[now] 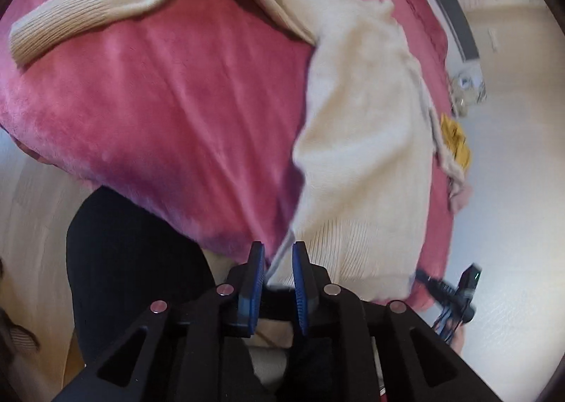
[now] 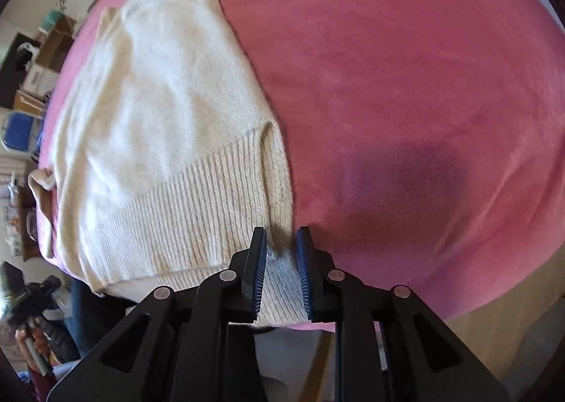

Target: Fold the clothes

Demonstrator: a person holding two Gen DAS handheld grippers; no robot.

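Mid-fold: left gripper (image 1: 279, 261) and right gripper (image 2: 280, 253), jaws slightly parted around the cream sweater's (image 2: 159, 119) hem, must pinch it shut before carrying it over the pink blanket (image 2: 406, 84)

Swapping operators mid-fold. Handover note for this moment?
Left gripper: jaws slightly apart, a thin edge of the cream sweater running between them; whether the pads still pinch it is unclear.
Right gripper: jaws slightly apart over the sweater's ribbed hem, pads not pressing on it.
Sweater lies on the pink blanket; one side of the body looks folded over, one sleeve still sprawled out.
Left: tuck that sleeve, fold the body up.
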